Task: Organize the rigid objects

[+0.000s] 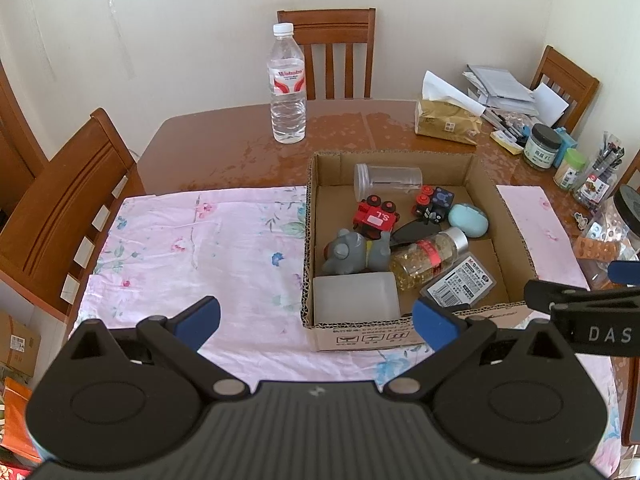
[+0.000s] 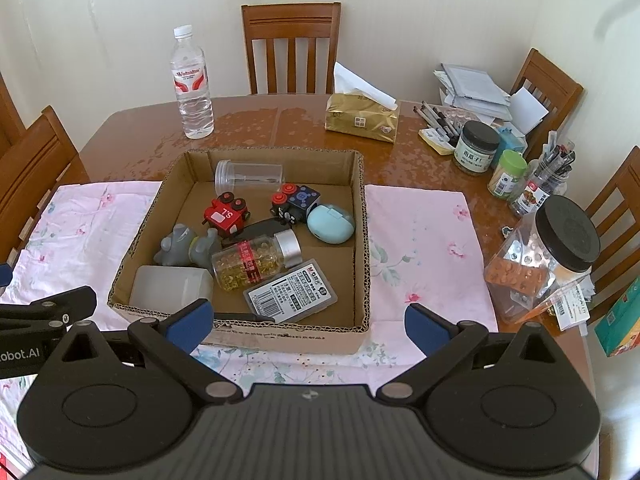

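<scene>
Already gathered into one place: nearly all the small rigid things lie in the cardboard box [image 2: 360,240] at frame centre, set on the pink floral cloth [image 1: 180,240], likely to keep them corralled.

Inside, toward the far wall, a clear plastic tube [image 2: 250,176] on its side; below it a red toy train [image 2: 226,216] and a dark toy block with red wheels [image 2: 294,202]; just right of that, a pale blue case [image 2: 331,224]. Mid-box, a grey rubber animal [image 2: 188,246] touching a capsule bottle [image 2: 256,260] lying tilted, silver cap to the upper right. Near the front wall, a frosted white box [image 2: 170,286] at lower left and a labelled grey case [image 2: 290,292] beside it. Something black under the bottle, too hidden to name.

Standing outside, upper left in the right wrist view, a water bottle [image 2: 192,88], perhaps next to go in.

Left gripper [image 1: 316,320] spread wide, holding nothing, low over the box's front left corner. Right gripper [image 2: 306,322] likewise apart and empty, hovering at the front wall.
</scene>
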The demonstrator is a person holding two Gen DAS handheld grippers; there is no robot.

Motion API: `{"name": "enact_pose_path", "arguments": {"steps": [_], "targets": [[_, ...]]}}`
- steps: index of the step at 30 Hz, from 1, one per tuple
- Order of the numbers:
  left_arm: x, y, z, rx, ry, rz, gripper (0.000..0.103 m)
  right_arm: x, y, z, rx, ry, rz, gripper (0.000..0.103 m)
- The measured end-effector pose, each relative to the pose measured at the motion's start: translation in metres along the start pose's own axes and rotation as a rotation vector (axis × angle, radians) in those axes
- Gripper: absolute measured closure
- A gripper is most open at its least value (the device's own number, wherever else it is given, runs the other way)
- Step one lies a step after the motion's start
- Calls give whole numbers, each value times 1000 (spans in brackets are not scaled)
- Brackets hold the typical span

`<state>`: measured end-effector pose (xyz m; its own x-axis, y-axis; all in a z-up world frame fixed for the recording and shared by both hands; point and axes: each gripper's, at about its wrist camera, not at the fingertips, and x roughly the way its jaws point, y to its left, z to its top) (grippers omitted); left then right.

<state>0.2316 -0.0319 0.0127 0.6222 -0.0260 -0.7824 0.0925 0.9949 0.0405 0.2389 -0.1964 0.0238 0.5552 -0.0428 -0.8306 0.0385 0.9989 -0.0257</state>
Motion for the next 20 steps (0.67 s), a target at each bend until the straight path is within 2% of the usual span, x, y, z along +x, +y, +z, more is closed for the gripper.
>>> {"name": "enact_pose_path", "arguments": {"steps": [20], "targets": [[1,1,1,1,1,0,1,0,2,1,-8,1,0,0]]}}
